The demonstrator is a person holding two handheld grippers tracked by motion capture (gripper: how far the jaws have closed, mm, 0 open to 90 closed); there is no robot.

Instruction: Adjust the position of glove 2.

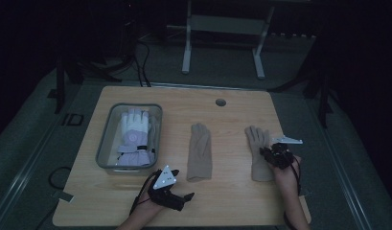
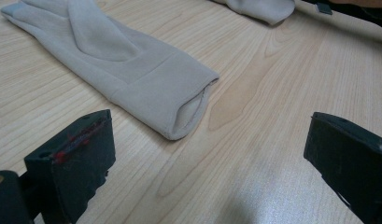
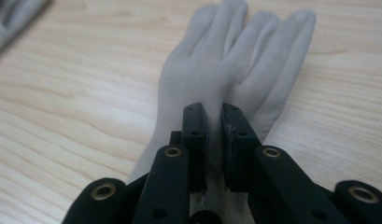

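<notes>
Your right claw [image 3: 215, 122] pinches only a thin fold of the right beige glove [image 3: 226, 60]; lift fast and it slips. Left claw [image 2: 202, 158] stands open beside the other glove [image 2: 118, 65].

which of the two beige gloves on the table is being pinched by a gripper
The right-hand beige glove: the right gripper pinches its fabric. The middle beige glove lies untouched.

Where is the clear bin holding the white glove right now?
In the high view the clear bin sits on the table's left side, left of the two beige gloves.
</notes>
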